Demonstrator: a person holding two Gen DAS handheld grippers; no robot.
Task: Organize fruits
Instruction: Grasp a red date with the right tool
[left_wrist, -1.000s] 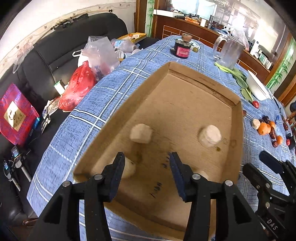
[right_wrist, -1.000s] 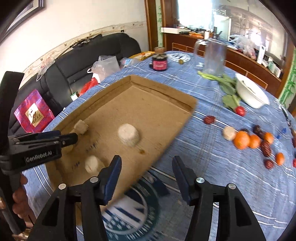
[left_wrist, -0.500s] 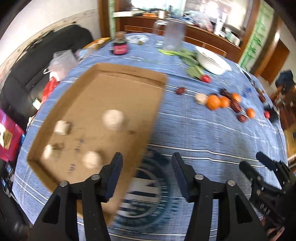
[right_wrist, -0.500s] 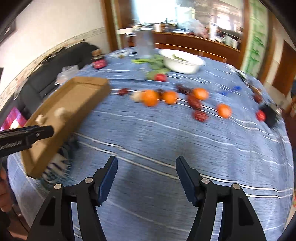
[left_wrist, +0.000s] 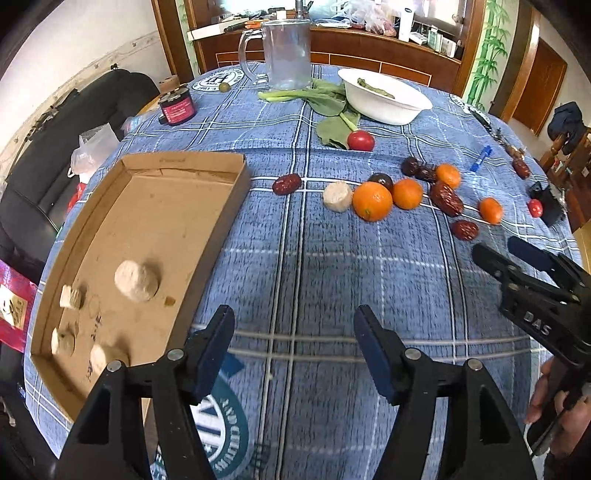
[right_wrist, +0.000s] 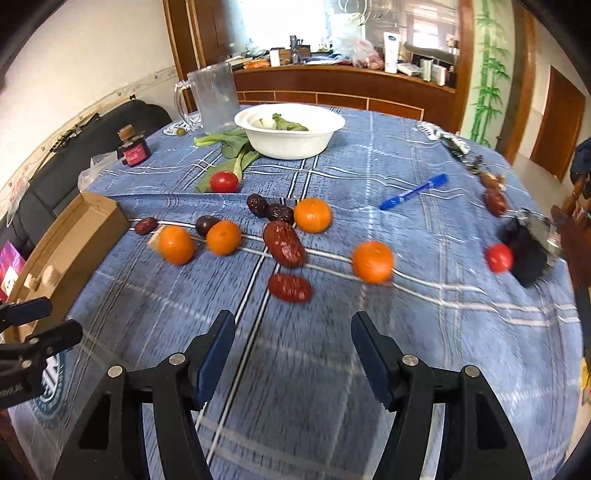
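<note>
on checked cloth (left_wrist: 332, 280), round glossy oranges (left_wrist: 372, 201), wrinkled dates (left_wrist: 446, 199)

1. The left gripper (left_wrist: 293, 354) now hangs over bare tablecloth (left_wrist: 332, 280), its empty jaws just opening; the cardboard tray (left_wrist: 207, 236) sits at 9 o'clock
2. The right gripper (right_wrist: 291, 354) now faces the scattered fruit at 12 o'clock, jaws empty and wider

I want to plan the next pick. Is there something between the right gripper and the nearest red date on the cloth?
Nothing visible stands in the way. The right gripper is open and empty, and only bare blue tablecloth lies between it and the nearest red date. A larger date lies beyond it.
</note>
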